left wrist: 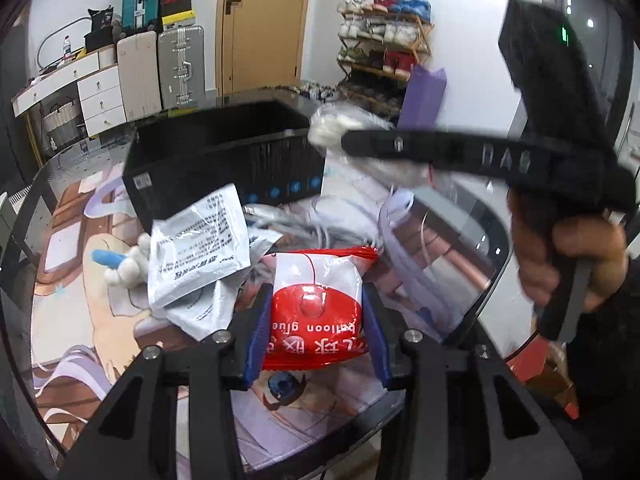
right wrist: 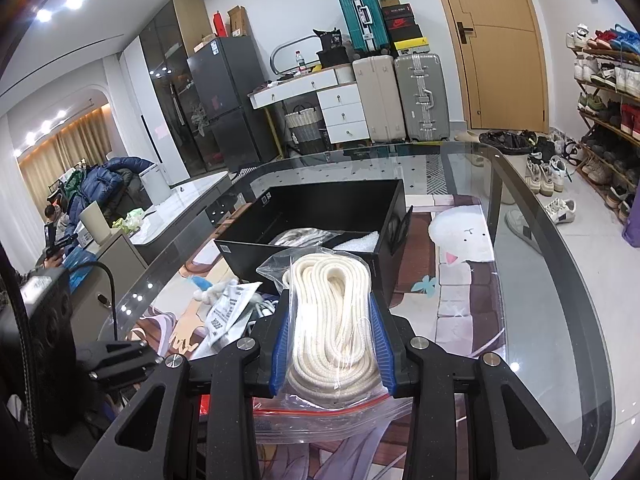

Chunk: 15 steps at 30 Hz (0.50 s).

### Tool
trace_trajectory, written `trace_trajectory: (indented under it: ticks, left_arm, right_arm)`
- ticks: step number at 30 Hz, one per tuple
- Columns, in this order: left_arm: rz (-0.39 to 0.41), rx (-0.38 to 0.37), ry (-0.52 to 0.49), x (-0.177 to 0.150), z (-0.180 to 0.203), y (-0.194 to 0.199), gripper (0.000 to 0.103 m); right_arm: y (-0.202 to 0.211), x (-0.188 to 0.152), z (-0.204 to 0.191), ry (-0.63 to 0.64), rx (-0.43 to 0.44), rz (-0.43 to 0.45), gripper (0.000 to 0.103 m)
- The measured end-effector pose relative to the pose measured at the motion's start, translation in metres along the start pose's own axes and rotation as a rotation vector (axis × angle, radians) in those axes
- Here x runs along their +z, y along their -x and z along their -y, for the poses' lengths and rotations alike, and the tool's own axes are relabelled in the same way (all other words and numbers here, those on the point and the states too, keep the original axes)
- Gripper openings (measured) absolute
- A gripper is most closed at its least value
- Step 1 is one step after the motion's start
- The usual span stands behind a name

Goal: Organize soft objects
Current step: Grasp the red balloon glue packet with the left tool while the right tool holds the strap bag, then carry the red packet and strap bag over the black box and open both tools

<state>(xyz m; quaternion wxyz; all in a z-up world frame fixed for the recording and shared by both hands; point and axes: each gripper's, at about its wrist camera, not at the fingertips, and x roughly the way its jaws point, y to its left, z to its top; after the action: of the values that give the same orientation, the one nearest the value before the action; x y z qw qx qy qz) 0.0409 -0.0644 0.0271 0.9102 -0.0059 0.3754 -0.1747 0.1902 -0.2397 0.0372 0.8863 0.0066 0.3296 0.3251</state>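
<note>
A red-and-white "balloon glue" packet (left wrist: 316, 272) lies on the printed table mat (left wrist: 80, 280). My left gripper (left wrist: 318, 294) has its blue pads against both sides of the packet. My right gripper (right wrist: 330, 296) is shut on a clear zip bag of coiled white rope (right wrist: 332, 320) and holds it above the table, just in front of the open black box (right wrist: 320, 216). In the left wrist view the same bag (left wrist: 332, 128) hangs blurred by the black box's (left wrist: 224, 160) right corner, with a hand (left wrist: 568, 256) on the right gripper's handle.
White plastic mailer bags (left wrist: 200, 240), a white plush toy with a blue part (left wrist: 120, 264) and a tangle of grey cord (left wrist: 304, 228) lie in front of the box. The box holds a clear bag (right wrist: 300, 236) and a white foam piece (right wrist: 360, 242). The glass table edge (right wrist: 560, 260) curves on the right.
</note>
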Motion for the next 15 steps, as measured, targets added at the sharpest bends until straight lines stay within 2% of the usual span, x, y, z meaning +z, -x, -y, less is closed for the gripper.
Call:
trace_trajectory:
  ticks: [6, 15]
  left_arm:
    - [0.099, -0.016, 0.06, 0.02, -0.015, 0.03, 0.041]
    - [0.161, 0.03, 0.131, 0.039, -0.047, 0.039, 0.041]
  right_arm:
    - [0.01, 0.004, -0.004, 0.005, 0.001, 0.032, 0.036]
    - [0.011, 0.005, -0.015, 0.024, 0.004, 0.039, 0.036]
